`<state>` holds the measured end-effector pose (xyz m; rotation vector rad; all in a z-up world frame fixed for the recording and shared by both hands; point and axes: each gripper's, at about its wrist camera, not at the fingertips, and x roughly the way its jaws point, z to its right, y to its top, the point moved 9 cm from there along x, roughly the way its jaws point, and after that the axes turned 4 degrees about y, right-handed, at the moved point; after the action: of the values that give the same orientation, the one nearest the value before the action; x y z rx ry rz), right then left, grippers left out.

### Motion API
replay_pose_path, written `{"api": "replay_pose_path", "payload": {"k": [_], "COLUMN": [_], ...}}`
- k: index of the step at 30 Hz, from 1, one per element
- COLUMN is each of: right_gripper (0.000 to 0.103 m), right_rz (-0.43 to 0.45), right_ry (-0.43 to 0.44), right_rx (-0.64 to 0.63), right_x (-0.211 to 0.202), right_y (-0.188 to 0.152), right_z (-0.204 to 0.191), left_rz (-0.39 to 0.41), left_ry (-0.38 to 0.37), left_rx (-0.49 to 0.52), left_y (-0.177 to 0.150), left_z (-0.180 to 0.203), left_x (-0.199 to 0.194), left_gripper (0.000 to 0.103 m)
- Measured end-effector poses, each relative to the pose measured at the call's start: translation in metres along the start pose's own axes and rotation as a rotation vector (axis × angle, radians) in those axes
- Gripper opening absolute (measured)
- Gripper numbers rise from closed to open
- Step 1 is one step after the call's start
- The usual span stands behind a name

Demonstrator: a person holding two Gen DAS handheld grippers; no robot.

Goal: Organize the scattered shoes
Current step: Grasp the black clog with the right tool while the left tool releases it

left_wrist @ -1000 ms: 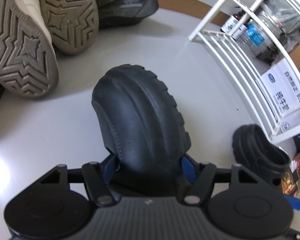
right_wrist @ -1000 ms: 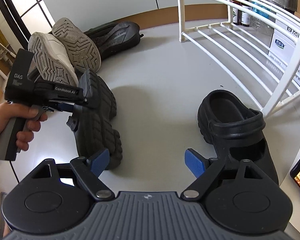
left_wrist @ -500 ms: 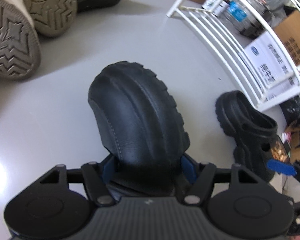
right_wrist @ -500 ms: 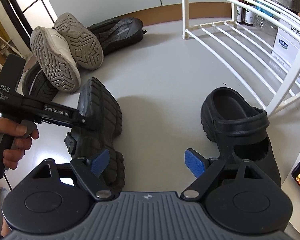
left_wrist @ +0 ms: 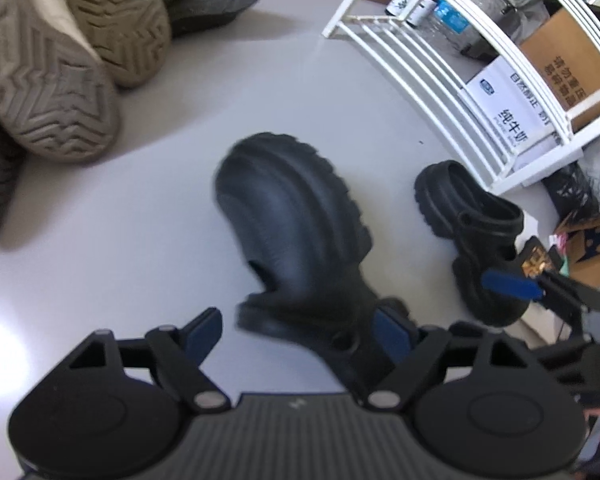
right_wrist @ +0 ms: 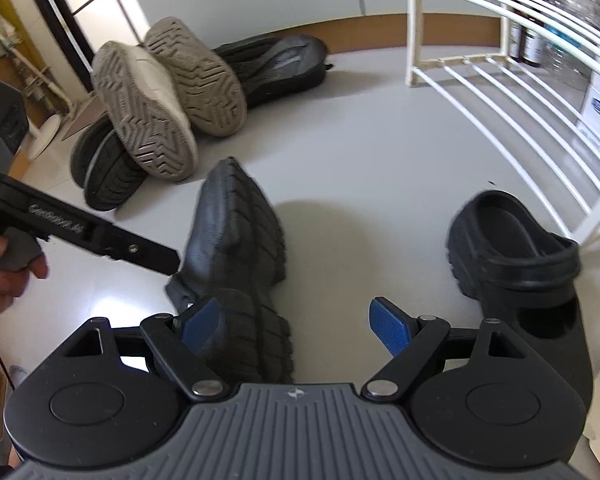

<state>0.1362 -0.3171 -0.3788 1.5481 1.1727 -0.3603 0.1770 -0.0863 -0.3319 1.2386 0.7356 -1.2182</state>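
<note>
Tipped clog [right_wrist: 236, 236] left of upright clog [right_wrist: 512, 248]; rack [right_wrist: 500, 80] behind.

Both views are brightly lit by daylight; a blown-out glare patch is seen on the glossy floor [left_wrist: 4, 344] at the left edge. Soft shadows are cast beside the black clog [right_wrist: 236, 240] — itself smeared by motion blur; straight bars of the white rack [right_wrist: 500, 80] are bent by fisheye distortion.

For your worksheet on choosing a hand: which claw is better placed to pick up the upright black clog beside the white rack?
Right. The right claw is open and empty, with the upright clog just off its right finger. The left claw is opening over the tipped clog, farther from it.
</note>
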Motion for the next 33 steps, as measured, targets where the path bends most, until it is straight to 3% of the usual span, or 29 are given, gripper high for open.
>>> {"api": "replay_pose_path", "payload": {"k": [3,8,14,33], "right_gripper": [0.086,0.086,0.083,0.079], "right_rz": [-0.003,-0.019,-0.036,-0.029], "right_ry": [0.007,-0.014,-0.025,-0.066], "right_rx": [-0.033,-0.098,-0.096,-0.155], "right_x": [0.002,0.01,0.015,0.03], "right_y": [-0.001,-0.004,-0.008,0.003], "right_z": [-0.009,-0.018,-0.016,-0.017], "left_rz": [0.045,0.052,0.01,0.027], "left_ry": [0.011,-0.068,-0.059,-0.064], "left_rx": [-0.013,-0.074,-0.107,-0.153], "left_y": [-0.009,-0.022,-0.043,-0.037], "left_z": [-0.015,-0.025,-0.041,-0.045], "left_x": [-0.016,-0.014,0.001,0.001], "left_gripper": [0.091,0.091,0.091,0.091]}}
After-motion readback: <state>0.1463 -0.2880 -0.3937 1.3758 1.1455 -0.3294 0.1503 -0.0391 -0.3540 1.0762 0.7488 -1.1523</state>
